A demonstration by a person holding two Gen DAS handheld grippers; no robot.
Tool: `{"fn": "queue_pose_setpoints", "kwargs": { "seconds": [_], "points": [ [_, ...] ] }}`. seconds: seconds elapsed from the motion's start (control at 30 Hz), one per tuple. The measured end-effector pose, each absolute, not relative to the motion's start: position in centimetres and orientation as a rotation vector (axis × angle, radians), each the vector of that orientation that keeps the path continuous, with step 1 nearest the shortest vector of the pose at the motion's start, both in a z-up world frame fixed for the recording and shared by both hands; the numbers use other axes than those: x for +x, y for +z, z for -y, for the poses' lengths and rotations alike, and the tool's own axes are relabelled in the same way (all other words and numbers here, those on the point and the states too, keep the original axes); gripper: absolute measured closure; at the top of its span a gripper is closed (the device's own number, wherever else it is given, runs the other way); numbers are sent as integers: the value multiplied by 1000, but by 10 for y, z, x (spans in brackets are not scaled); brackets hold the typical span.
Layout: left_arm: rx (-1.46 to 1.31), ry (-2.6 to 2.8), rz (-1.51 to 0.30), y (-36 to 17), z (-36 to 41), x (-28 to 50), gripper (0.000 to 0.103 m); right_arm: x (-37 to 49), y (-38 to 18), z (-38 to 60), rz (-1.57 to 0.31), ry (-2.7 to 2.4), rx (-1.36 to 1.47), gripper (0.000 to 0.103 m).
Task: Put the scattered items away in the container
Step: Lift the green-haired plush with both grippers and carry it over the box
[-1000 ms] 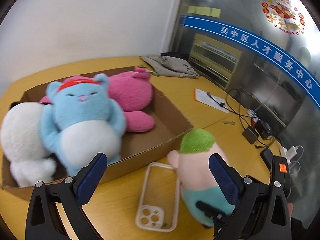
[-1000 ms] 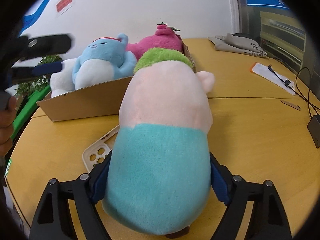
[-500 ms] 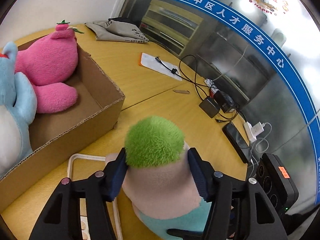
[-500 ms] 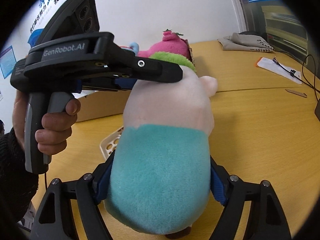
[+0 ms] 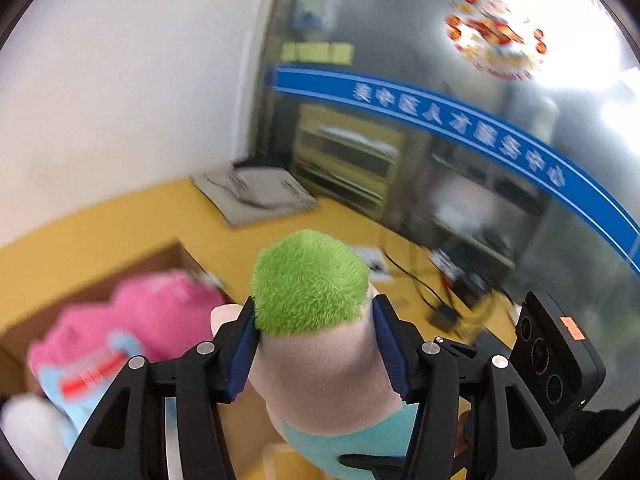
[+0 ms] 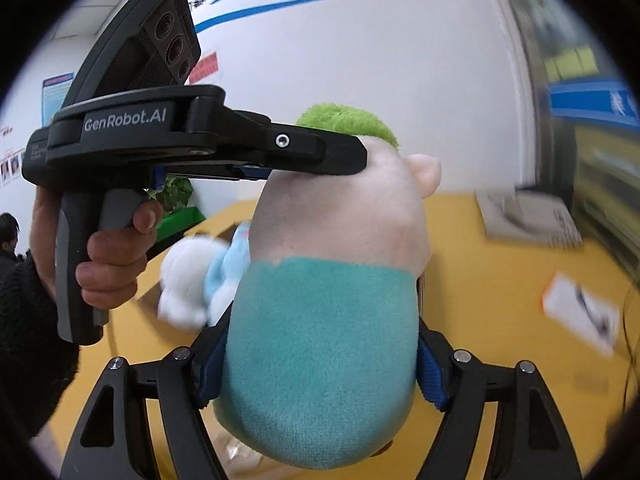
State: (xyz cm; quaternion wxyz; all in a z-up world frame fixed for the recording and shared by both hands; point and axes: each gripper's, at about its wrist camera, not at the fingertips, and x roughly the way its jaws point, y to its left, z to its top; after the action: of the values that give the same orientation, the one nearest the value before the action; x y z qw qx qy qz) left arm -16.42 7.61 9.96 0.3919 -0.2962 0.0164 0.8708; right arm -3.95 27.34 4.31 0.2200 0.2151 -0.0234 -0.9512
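A plush toy (image 5: 316, 360) with green hair, a pink head and a teal body hangs above the yellow table (image 5: 80, 232), carried by both grippers. My left gripper (image 5: 314, 312) is shut on its head just under the hair. My right gripper (image 6: 322, 360) has the teal body (image 6: 320, 380) between its blue pads, which press into it while the jaws are still closing. The right wrist view shows the left gripper (image 6: 352, 156) side-on, with a hand (image 6: 112, 264) on its handle. The cardboard box (image 5: 100, 280) lies below left, holding a pink plush (image 5: 140, 320), a blue plush (image 5: 80, 380) and a white plush (image 5: 24, 432).
A grey cloth (image 5: 252, 196) lies at the table's far corner. Cables and a black adapter (image 5: 440, 316) sit at the right edge, near a sheet of paper (image 6: 580, 316). Glass wall and shelves stand behind. A person (image 6: 8, 232) is far left.
My left gripper closed on the toy's head, then both grippers lifted the toy off the table. The left view swung back toward the box; the background is now blurred.
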Motion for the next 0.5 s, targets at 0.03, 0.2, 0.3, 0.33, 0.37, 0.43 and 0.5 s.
{"fn": "queue_pose_setpoints", "kwargs": {
  "seconds": [0.03,0.2,0.3,0.33,0.37,0.43,0.5],
  "points": [
    [-777,2230,-32,94,-74,-184,44,-56,44,-271,60,-2626,585,27],
    [-975,2215,1,34,-74,-246,44,-127,3,-257,31,-2603,695,27],
    [-1067,2186,14,-8,-77,-261,43,-137,-27,-257,35,-2570,859,27],
    [-1073,2174,34,-16,-78,-261,43,-139,-33,-259,56,-2557,905,27],
    [-1080,2155,59,-21,-78,-259,43,-140,-35,-263,90,-2543,934,27],
    [-1095,2124,77,-26,-81,-259,42,-140,-38,-267,131,-2515,994,26],
    [-1107,2106,49,-29,-89,-257,42,-138,-35,-267,105,-2499,1054,23]
  ]
}}
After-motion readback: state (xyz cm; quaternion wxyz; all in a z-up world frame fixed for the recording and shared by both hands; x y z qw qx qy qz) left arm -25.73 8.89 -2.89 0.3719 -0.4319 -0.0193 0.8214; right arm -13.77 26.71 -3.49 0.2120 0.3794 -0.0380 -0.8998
